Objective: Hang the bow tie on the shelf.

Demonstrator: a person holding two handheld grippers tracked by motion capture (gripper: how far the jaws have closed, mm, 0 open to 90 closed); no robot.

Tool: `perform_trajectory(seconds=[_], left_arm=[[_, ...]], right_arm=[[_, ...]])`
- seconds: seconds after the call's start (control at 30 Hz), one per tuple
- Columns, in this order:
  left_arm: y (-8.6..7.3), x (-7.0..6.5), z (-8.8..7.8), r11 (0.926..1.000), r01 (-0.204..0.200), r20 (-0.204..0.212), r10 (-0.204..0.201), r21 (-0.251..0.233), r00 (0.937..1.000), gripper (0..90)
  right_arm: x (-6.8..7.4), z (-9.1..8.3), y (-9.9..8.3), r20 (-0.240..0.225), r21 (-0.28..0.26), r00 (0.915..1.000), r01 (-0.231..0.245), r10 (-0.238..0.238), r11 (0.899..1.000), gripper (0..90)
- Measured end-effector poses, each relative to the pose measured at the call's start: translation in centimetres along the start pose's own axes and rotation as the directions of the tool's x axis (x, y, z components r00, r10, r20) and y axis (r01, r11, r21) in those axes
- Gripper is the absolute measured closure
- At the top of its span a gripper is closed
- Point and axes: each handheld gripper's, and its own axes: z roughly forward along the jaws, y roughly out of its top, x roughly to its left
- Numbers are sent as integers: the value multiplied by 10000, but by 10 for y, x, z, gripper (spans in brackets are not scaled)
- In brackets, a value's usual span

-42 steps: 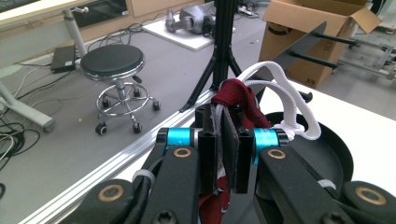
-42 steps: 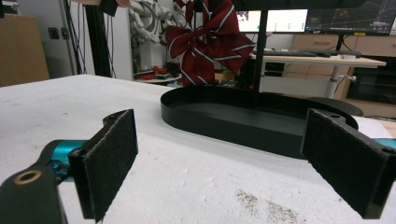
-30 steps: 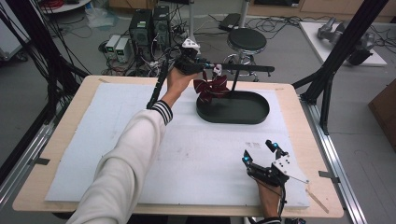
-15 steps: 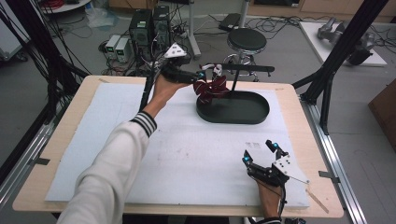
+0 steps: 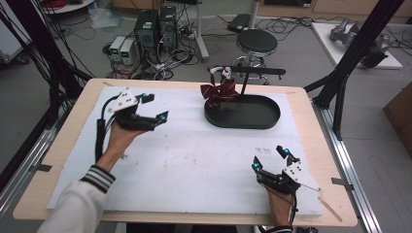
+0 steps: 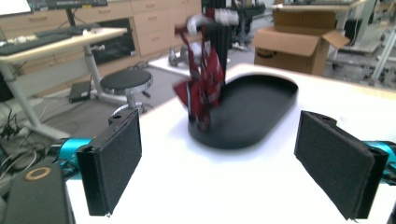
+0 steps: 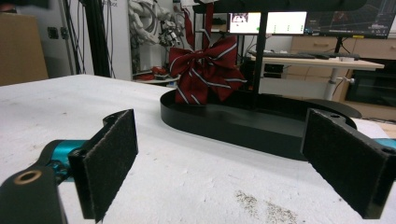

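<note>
A dark red bow tie (image 5: 218, 92) with white stripes hangs from the horizontal bar of a black stand (image 5: 245, 80). The stand rises from a black oval tray (image 5: 252, 116) at the far middle of the table. My left gripper (image 5: 156, 108) is open and holds nothing. It hovers over the left part of the table, well left of the bow. Its own view looks between its wide-apart jaws at the bow (image 6: 203, 84) and the tray (image 6: 254, 109). My right gripper (image 5: 268, 158) rests open near the front right edge. Its own view faces the bow (image 7: 205, 70) and the tray (image 7: 233, 121).
A white foam sheet (image 5: 194, 160) covers the wooden table. Black frame struts (image 5: 354, 53) stand at the table's far right and far left corners. A stool (image 5: 256, 42) and computer towers (image 5: 155, 26) sit on the floor beyond the far edge.
My left gripper has let go of the bow at the stand and drawn back to the left, now open. The bow stays hanging from the bar. The right gripper has not moved.
</note>
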Motion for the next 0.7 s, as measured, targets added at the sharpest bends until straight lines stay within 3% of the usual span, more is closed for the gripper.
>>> perform_trajectory(seconds=[0.17,0.33,0.47,0.63,0.7], left_arm=[[-41,-11,-57,9993,-334,-496,325,-180,9982,153],[-80,-13,-95,9978,-9,-1073,-62,-666,9942,153],[-98,-17,-107,9955,155,-1348,-280,-932,9905,154],[-110,-17,-107,9918,531,-1207,-671,-1160,9904,153],[-111,-18,-107,9927,415,-1268,-559,-1136,9904,153]], right_arm=[[0,0,0,62,4,10000,61,-61,10000,100],[2,1,0,122,78,9998,175,-176,9998,100],[3,1,0,199,121,9995,237,-239,9996,100],[3,1,1,266,171,9994,225,-230,9996,100],[3,1,1,284,157,9993,252,-256,9996,100]])
